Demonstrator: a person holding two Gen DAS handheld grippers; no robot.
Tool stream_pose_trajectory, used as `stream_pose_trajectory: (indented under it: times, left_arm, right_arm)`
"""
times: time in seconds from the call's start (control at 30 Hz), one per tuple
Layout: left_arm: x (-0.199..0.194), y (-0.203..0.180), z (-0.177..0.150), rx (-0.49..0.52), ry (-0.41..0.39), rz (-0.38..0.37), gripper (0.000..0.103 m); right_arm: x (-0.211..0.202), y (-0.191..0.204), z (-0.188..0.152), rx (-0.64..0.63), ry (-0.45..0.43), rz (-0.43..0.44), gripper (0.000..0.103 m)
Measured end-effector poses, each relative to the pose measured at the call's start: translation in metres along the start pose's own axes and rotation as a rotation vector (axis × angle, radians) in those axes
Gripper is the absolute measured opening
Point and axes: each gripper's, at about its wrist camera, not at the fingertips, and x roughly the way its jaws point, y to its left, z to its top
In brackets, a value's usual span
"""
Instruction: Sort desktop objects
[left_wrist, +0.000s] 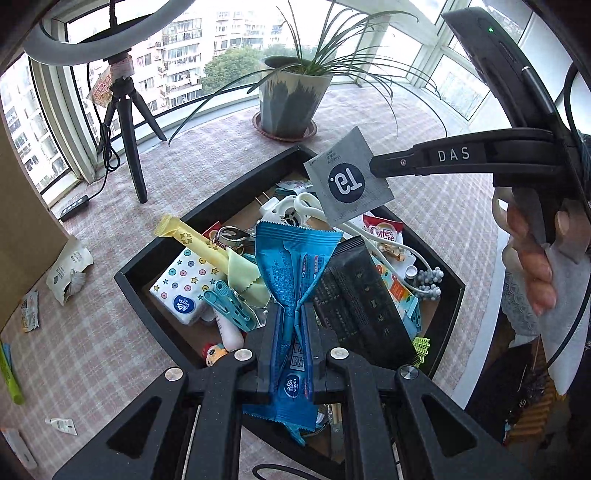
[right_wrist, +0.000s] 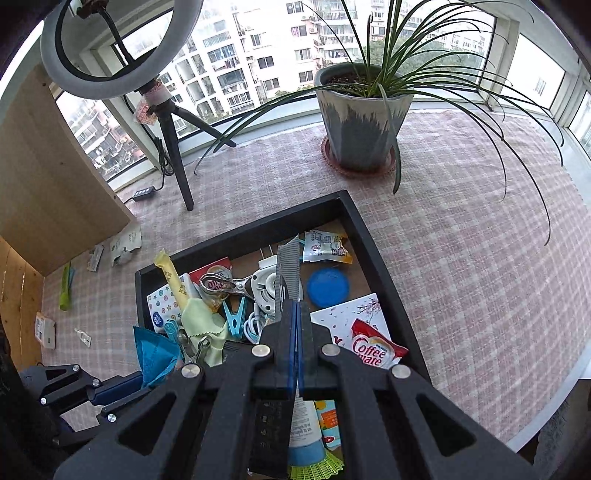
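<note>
Here my left claw (left_wrist: 291, 354) pinches a light, crinkly blue packet (left_wrist: 295, 273) mid-length; my right claw (right_wrist: 294, 332) nips a thin grey sachet (left_wrist: 349, 177) by its edge.

You are working in a home, on an enclosed balcony high up: curved windows (right_wrist: 236, 66) wrap the far side and look onto apartment blocks. A pink checked cloth (right_wrist: 461, 258) covers the table, a potted plant (right_wrist: 364, 114) stands at the far edge, and a ring light on a tripod (right_wrist: 122, 44) sits far left beside a wooden cabinet (right_wrist: 48, 177).
</note>
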Motion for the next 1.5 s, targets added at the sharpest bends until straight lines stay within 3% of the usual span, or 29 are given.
stream_pose_trajectory:
  times: [0.03,0.1,0.17,0.37,0.5,0.97,1.2,1.5]
  left_arm:
    - [0.002,-0.002,0.0,0.003,0.007,-0.003,0.012]
    - [0.006,-0.003,0.001,-0.009,0.015,-0.002,0.037]
    - [0.005,-0.001,0.0,-0.026,0.005,0.009,0.045]
    - [-0.002,0.017,-0.001,-0.062,-0.005,0.032,0.045]
    - [-0.006,0.043,-0.004,-0.12,-0.008,0.044,0.045]
    - [-0.003,0.204,-0.026,-0.446,-0.02,0.155,0.045]
    - [0.02,0.267,-0.028,-0.546,-0.003,0.181,0.045]
    - [0.055,0.317,-0.027,-0.635,0.015,0.156,0.046]
  right_arm:
    - [0.0,0.0,0.0,0.001,0.005,0.0,0.003]
    - [0.0,0.002,0.0,0.0,0.008,-0.009,0.01]
    - [-0.001,0.005,0.0,-0.006,0.004,-0.007,0.017]
    - [0.003,0.023,0.007,-0.017,0.018,0.045,0.018]
    - [0.012,0.051,0.013,-0.05,0.029,0.093,0.026]
    - [0.105,0.197,0.06,-0.157,0.173,0.303,0.028]
    - [0.17,0.253,0.081,-0.178,0.254,0.31,0.028]
    - [0.231,0.278,0.095,-0.16,0.307,0.307,0.028]
